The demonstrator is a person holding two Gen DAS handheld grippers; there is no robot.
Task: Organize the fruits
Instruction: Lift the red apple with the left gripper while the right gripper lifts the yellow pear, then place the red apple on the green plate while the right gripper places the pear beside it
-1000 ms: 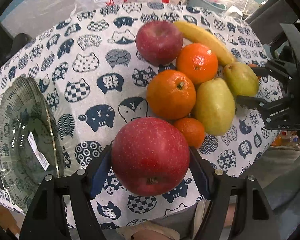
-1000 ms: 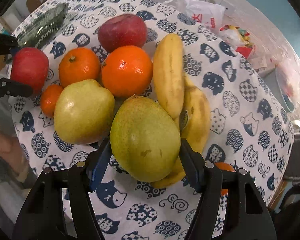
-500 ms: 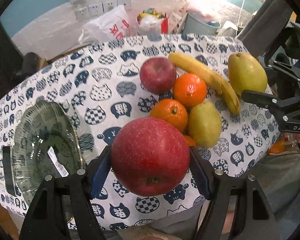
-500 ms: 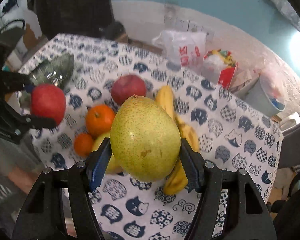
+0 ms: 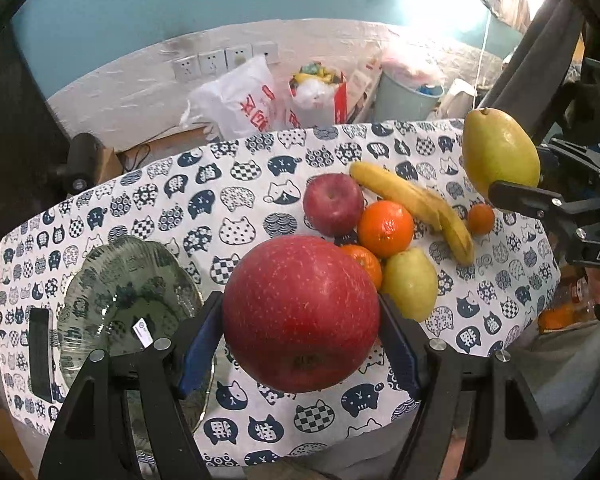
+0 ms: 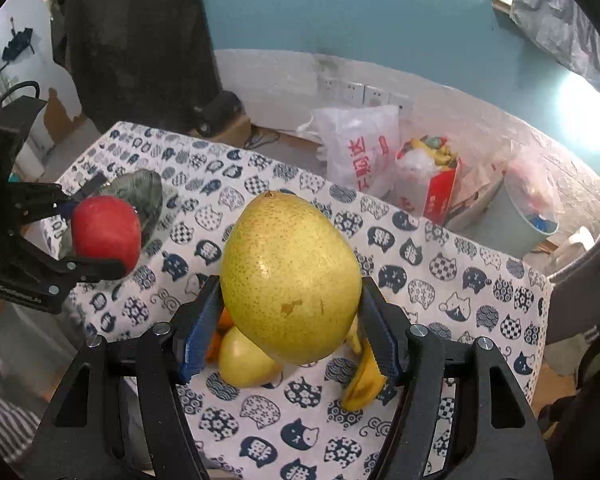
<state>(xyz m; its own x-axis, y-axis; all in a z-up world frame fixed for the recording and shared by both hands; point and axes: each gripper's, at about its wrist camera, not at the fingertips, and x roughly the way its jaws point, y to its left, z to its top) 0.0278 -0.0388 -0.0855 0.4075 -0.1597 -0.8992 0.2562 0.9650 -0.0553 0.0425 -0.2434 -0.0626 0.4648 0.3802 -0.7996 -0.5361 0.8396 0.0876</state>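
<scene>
My left gripper is shut on a big red apple and holds it high above the table; it also shows in the right wrist view. My right gripper is shut on a green-yellow pear, also held high; the pear shows at the right of the left wrist view. On the cat-print cloth lie a second red apple, two oranges, a small tangerine, bananas and a second pear. A glass patterned plate sits at the left.
Beyond the table's far edge are a white plastic bag, a red bag of odds, a pale bucket and wall sockets. A dark flat device lies left of the plate.
Both grippers have risen well above the table with their fruit still held. The fruit pile now looks smaller and farther below, and the wall behind has come into view.
</scene>
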